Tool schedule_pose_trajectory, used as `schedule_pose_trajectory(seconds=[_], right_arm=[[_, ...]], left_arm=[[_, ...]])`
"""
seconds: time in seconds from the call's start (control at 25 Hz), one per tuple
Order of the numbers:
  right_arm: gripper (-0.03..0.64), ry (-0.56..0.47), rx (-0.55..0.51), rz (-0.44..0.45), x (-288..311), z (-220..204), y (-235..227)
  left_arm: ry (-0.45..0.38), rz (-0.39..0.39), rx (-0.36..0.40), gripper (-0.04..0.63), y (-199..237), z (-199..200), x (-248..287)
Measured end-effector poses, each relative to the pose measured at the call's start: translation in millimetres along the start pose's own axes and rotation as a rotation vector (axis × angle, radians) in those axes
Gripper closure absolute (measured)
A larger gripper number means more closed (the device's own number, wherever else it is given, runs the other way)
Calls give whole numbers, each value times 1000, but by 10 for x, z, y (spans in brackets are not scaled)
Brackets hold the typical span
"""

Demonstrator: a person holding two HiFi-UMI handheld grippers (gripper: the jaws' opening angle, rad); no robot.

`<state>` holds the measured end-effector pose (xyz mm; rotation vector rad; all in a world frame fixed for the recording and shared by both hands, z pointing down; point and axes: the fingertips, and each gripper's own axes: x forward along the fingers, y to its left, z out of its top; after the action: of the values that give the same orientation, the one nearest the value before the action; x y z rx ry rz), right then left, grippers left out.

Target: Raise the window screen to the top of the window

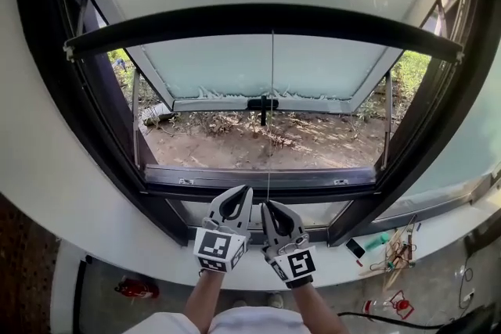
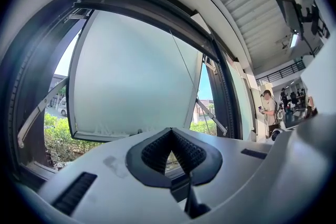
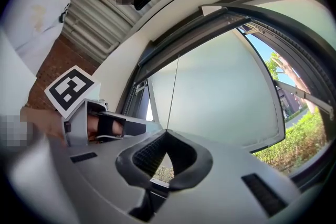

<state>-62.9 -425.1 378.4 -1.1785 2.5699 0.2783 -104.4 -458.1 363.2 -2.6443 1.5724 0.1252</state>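
Note:
The screen's dark pull bar point(image 1: 266, 16) spans the window high up, near the top of the black frame point(image 1: 47, 74). A thin cord point(image 1: 271, 113) hangs from the bar's middle straight down to my right gripper point(image 1: 266, 205). That gripper is shut, and the cord point(image 3: 173, 92) ends at its fingertips point(image 3: 166, 131). My left gripper point(image 1: 244, 188) sits close beside it on the left, shut with nothing between its pads point(image 2: 170, 129). The cord point(image 2: 184, 60) passes to its right. Both grippers are just above the white sill point(image 1: 117, 246).
Beyond the bar, the frosted sash point(image 1: 266, 66) is swung outward over bare ground. Hand tools point(image 1: 395, 250) lie on the sill at the right. A red object point(image 1: 137, 288) lies on the floor at lower left. A person point(image 2: 269, 107) stands far off in the left gripper view.

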Motion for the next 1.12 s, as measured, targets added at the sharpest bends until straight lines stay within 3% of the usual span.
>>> schedule_pose_trajectory(seconds=[0.72, 1.12], right_arm=[[617, -50, -8, -26, -17, 408, -149], [617, -134, -22, -1, 200, 723, -115]], left_arm=[[-11, -13, -2, 594, -25, 121, -22], [-22, -19, 14, 594, 11, 195, -27]])
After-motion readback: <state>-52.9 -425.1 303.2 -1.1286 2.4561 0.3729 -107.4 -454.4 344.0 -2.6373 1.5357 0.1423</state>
